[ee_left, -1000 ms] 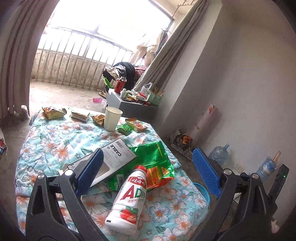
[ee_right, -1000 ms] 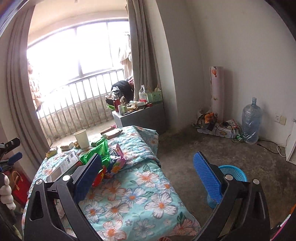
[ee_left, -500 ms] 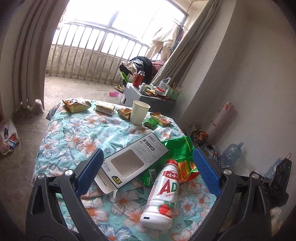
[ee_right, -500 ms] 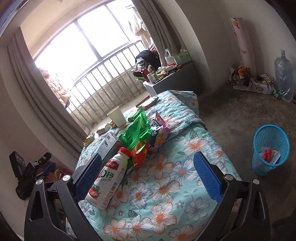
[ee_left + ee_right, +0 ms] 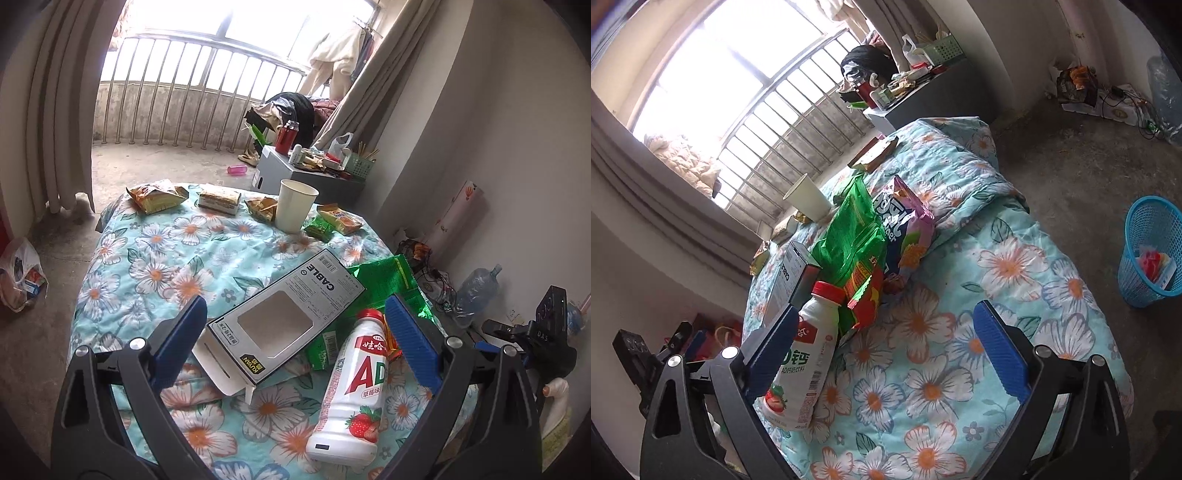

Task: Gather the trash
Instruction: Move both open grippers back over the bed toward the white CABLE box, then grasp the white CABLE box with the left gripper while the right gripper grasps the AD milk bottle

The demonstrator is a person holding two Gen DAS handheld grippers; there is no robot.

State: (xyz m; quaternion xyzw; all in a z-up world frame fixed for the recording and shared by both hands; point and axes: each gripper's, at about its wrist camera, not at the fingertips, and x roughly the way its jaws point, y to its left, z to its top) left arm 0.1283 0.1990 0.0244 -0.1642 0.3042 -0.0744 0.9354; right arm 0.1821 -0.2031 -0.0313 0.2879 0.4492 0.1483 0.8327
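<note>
Trash lies on a floral-covered table [image 5: 155, 258]. A white AD milk bottle [image 5: 354, 391] with a red cap lies near the front, beside an empty black-and-white cable box [image 5: 284, 321] and a green snack bag [image 5: 384, 280]. My left gripper [image 5: 295, 343] is open above the box and bottle, holding nothing. My right gripper [image 5: 886, 347] is open over the table, the bottle [image 5: 805, 365] by its left finger. The green bag [image 5: 853, 236] and a pink bag [image 5: 905, 225] lie ahead of it. A blue trash basket [image 5: 1148, 251] stands on the floor to the right.
A paper cup [image 5: 295, 206] and several small wrappers [image 5: 155, 195] sit at the table's far edge. A grey cabinet [image 5: 295, 173] with clutter stands behind. A water jug [image 5: 476, 291] and cables lie by the right wall. A plastic bag [image 5: 18, 273] is on the left floor.
Both grippers have moved in and tilted down over the table. The bottle and box now sit nearer between the fingers. Both stay open and empty.
</note>
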